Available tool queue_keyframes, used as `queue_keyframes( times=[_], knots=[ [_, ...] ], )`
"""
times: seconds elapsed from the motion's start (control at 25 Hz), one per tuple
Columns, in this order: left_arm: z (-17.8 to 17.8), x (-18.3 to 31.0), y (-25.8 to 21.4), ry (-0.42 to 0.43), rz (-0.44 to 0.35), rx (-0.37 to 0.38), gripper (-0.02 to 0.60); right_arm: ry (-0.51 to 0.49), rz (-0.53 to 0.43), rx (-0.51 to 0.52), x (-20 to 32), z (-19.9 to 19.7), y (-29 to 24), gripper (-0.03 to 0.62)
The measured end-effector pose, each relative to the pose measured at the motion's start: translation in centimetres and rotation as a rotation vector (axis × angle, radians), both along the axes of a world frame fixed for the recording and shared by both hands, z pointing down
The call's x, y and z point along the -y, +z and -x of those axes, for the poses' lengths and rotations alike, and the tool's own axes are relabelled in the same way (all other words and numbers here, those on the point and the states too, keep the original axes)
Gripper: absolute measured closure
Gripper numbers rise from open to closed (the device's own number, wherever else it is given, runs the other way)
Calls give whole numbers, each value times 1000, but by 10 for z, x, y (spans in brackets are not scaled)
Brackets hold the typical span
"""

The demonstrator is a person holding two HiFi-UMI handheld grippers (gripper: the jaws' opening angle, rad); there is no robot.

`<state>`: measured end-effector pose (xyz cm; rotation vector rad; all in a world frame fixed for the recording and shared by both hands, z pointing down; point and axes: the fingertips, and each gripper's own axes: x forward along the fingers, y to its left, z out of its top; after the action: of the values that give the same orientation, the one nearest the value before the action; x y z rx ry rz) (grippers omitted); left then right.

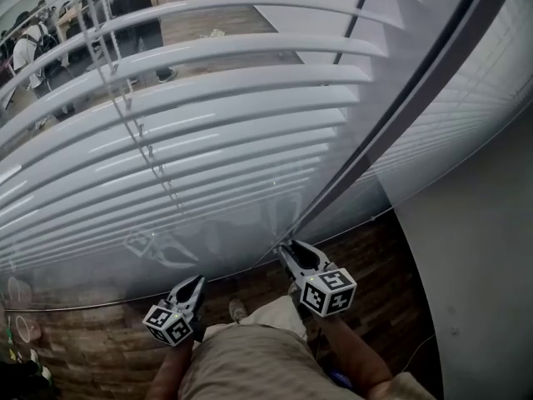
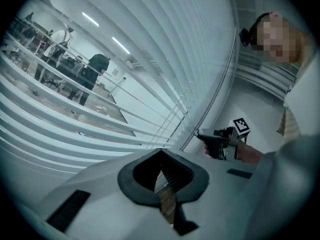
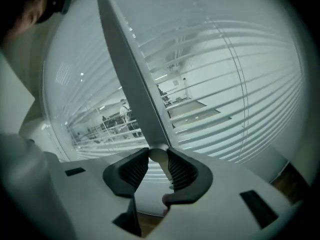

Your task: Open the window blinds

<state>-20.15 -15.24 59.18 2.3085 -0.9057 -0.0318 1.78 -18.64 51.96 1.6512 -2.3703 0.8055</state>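
White slatted blinds (image 1: 208, 123) hang behind glass, their slats tilted so the room beyond shows through the gaps. A dark tilt wand (image 1: 400, 98) runs from the upper right down to my right gripper (image 1: 287, 247). In the right gripper view that gripper (image 3: 158, 156) is shut on the wand's (image 3: 132, 74) rounded lower end, with both ribbed pads against it. My left gripper (image 1: 197, 280) hangs low at the left, shut and holding nothing, pointing at the blinds (image 2: 150, 59). From the left gripper (image 2: 162, 171) view, the right gripper (image 2: 200, 134) shows at the right.
A plain grey wall (image 1: 475, 265) stands right of the window. Wood-look floor (image 1: 83, 340) lies below the glass. Thin lift cords (image 1: 125, 98) hang down the left part of the blinds. People (image 1: 133, 7) stand in the room beyond. My trouser leg (image 1: 250, 357) fills the bottom middle.
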Motion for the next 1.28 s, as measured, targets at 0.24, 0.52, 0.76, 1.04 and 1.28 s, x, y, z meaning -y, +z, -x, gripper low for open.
queue_keyframes(
  times=[0.24,0.52,0.76,1.04,1.28],
  knots=[
    [-6,1,-1,13,-1,-3,571,-43,-94,-454,-1,5,-4,467],
    [1,5,6,12,0,-3,571,-64,-165,-706,0,9,-1,467],
    [4,-2,6,8,6,0,571,-64,-161,-692,-3,9,-1,467],
    [7,-7,6,3,6,0,571,-55,-71,-279,-3,3,3,467],
    [9,-9,4,-5,5,-3,571,-10,66,274,1,-3,5,467]
  ],
)
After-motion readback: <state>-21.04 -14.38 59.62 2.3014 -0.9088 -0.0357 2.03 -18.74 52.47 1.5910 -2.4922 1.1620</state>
